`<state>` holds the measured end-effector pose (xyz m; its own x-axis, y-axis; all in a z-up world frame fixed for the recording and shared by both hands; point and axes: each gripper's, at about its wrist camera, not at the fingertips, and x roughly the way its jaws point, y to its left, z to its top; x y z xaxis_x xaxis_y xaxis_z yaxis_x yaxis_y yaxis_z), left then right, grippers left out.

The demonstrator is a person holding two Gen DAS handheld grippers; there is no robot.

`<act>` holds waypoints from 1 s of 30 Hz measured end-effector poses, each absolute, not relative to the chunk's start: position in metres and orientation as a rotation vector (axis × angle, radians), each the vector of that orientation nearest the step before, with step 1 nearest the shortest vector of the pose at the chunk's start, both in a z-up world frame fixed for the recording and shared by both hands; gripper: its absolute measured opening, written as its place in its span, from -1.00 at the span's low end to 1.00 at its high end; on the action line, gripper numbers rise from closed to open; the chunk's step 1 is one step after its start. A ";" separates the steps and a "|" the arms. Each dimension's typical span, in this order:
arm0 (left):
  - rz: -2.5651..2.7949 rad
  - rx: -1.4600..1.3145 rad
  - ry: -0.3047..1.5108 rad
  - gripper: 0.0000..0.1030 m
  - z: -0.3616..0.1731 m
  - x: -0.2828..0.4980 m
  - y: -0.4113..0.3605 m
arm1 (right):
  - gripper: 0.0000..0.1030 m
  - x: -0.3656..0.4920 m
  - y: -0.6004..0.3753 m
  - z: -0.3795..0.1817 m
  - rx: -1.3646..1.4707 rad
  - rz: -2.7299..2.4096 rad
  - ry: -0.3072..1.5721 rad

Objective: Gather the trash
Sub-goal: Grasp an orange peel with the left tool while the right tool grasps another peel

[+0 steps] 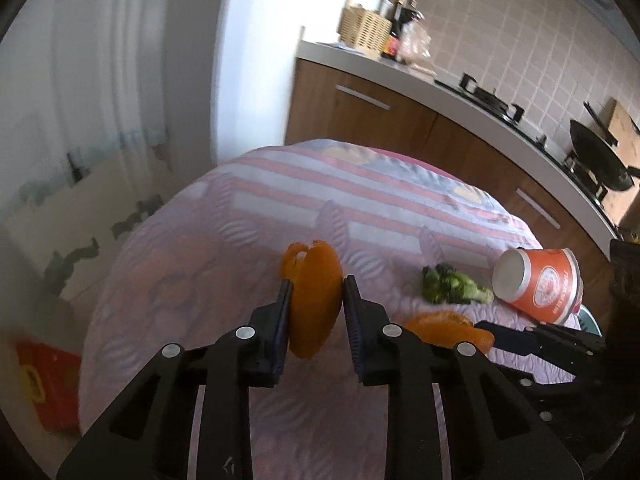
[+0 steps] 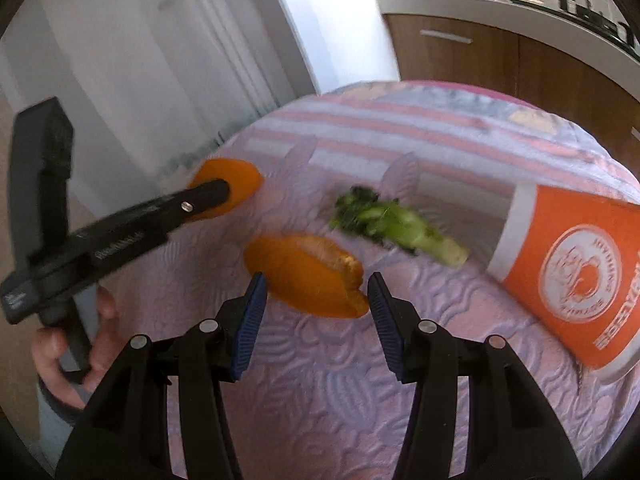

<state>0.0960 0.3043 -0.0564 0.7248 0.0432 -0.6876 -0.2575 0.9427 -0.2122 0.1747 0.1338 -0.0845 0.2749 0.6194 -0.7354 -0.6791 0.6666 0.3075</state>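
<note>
My left gripper (image 1: 316,292) is shut on an orange peel (image 1: 314,300) and holds it above the table; it also shows in the right wrist view (image 2: 224,196), peel (image 2: 240,178) at its tip. My right gripper (image 2: 316,292) is open, its fingers either side of a second orange peel (image 2: 304,280) lying on the cloth; that peel (image 1: 444,330) and the right gripper (image 1: 492,332) show in the left wrist view. A green vegetable scrap (image 2: 392,222) (image 1: 452,290) and a tipped orange paper cup (image 2: 576,268) (image 1: 540,284) lie to the right.
The table wears a pink and lilac quilted cloth (image 1: 280,200). Behind stands a kitchen counter (image 1: 440,88) with a hob, a wok (image 1: 600,160) and a basket (image 1: 364,28). A red object (image 1: 48,384) sits on the floor at the left.
</note>
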 end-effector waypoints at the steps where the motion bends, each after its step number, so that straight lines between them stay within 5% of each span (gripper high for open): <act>1: 0.185 -0.315 0.730 -0.55 -0.055 0.088 0.306 | -0.29 0.169 0.135 -0.085 -0.077 0.885 0.955; 2: 0.200 -0.323 0.716 -0.56 -0.054 0.082 0.308 | -0.41 0.163 0.136 -0.084 -0.083 0.900 0.956; 10: 0.230 -0.360 0.671 -0.69 -0.053 0.053 0.311 | -0.42 0.122 0.140 -0.063 -0.171 0.888 0.862; 14: 0.217 -0.356 0.690 -0.71 -0.059 0.054 0.305 | 0.08 0.140 0.142 -0.063 -0.146 0.837 0.850; 22: 0.211 -0.363 0.800 -0.65 -0.075 0.058 0.300 | 0.24 0.158 0.183 -0.091 -0.237 0.836 0.892; 26: 0.201 -0.392 0.795 -0.66 -0.076 0.055 0.304 | 0.15 0.151 0.183 -0.092 -0.249 0.849 0.885; 30: 0.218 -0.361 0.796 -0.68 -0.076 0.056 0.298 | -0.40 0.151 0.178 -0.091 -0.232 0.839 0.880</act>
